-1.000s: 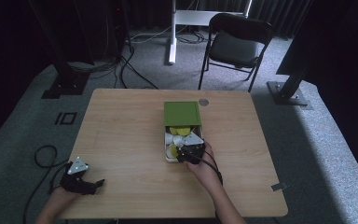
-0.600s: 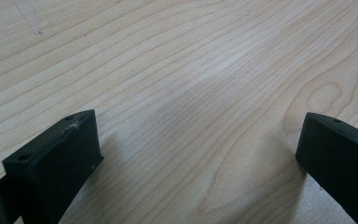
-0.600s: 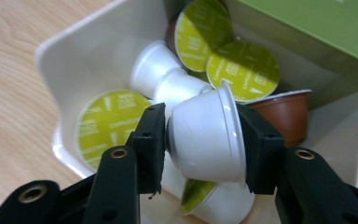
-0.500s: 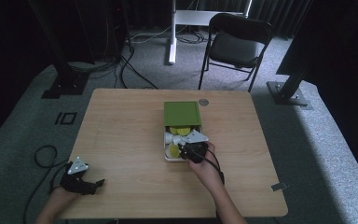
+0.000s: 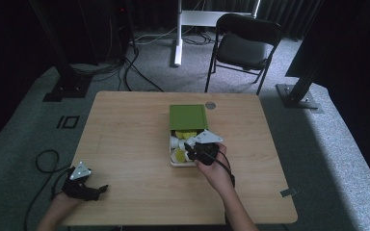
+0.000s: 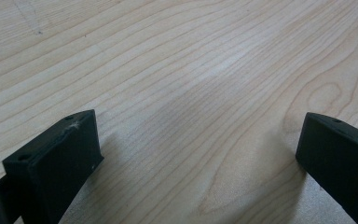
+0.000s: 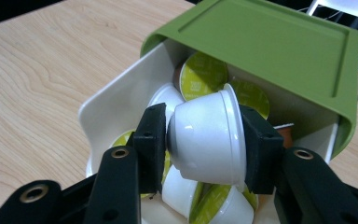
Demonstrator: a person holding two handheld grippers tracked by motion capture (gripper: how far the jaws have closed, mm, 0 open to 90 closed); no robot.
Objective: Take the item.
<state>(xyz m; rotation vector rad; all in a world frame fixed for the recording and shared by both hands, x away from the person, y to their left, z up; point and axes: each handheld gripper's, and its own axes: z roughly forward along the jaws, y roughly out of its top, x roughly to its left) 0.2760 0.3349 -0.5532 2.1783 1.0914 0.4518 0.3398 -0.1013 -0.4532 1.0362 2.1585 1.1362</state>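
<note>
one white coffee capsule (image 7: 207, 140) sits clamped in the right gripper (image 7: 205, 140), lying on its side: its long axis runs across from one jaw to the other, the narrow rounded base against the left-hand jaw in the right gripper view and the wide flanged rim against the right-hand jaw. the jaws have just been closing and now press on the capsule's two ends, with the capsule squarely between the pads and its body bulging out toward the camera. it hangs just above the white tray (image 7: 107, 105), over more capsules (image 7: 204, 74) with yellow-green foil tops that lie loose in the tray. a green lid (image 7: 270, 42) covers the far half of the tray. in the high view the right gripper (image 5: 200, 150) is over the near end of the tray (image 5: 172, 161), near the middle of the bench (image 5: 125, 144).

the left gripper (image 5: 84, 185) rests at the near left edge of the bench, well apart from the tray; its jaws stand wide apart with bare wood (image 6: 191, 93) between them, grasping nothing.
</note>
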